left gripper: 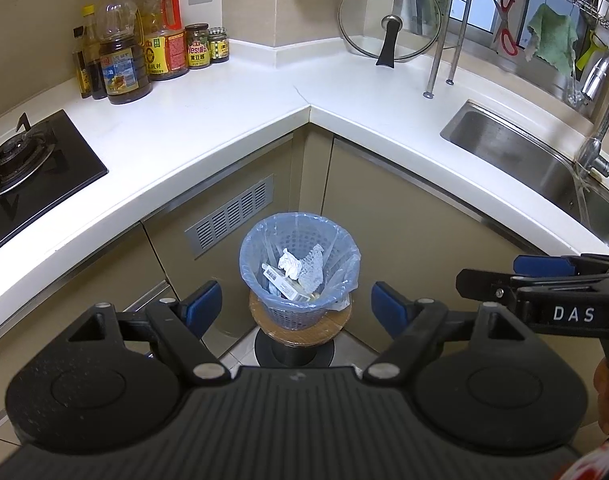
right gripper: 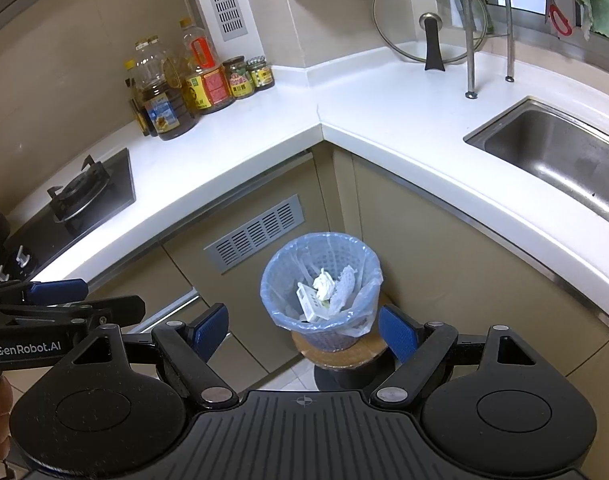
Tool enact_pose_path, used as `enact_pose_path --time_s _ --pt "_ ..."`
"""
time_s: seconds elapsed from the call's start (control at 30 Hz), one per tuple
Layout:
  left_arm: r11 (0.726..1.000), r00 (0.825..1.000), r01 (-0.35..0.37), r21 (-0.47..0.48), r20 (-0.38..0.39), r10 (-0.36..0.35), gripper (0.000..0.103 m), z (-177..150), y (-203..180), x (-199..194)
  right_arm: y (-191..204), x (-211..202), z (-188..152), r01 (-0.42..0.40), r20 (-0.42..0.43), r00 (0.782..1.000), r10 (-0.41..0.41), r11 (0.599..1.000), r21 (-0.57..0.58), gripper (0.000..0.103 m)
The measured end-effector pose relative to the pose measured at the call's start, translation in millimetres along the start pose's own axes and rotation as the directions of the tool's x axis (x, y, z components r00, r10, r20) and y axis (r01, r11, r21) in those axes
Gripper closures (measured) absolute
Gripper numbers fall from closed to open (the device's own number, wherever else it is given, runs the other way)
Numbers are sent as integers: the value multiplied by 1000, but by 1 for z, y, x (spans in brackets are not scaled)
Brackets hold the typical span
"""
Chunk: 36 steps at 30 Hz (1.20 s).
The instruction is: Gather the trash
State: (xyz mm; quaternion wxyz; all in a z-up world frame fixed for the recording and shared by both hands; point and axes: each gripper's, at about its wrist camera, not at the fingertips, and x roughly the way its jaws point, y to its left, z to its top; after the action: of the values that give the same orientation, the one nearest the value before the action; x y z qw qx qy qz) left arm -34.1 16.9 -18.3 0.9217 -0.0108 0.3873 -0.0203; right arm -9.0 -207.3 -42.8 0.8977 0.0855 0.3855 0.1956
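I have both tools above the floor in the kitchen corner. My left hand-held gripper (left gripper: 294,306) stands wide open with nothing between its blue pads, and my right hand-held gripper (right gripper: 304,328) is just as wide and empty. The trash bin (left gripper: 298,268), a blue basket lined with a clear bag, sits on a round wooden stool (left gripper: 300,330) below the inner corner of the white tabletop (left gripper: 224,120). Crumpled paper (left gripper: 290,266) and a white box (left gripper: 280,282) lie inside it.
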Motion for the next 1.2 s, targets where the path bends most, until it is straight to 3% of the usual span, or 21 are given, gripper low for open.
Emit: enact_pose_path --time_s 1.2 --pt "1000 1000 11 9 3 -11 23 1 -4 2 1 1 4 6 -1 1000 -6 1000 3 21"
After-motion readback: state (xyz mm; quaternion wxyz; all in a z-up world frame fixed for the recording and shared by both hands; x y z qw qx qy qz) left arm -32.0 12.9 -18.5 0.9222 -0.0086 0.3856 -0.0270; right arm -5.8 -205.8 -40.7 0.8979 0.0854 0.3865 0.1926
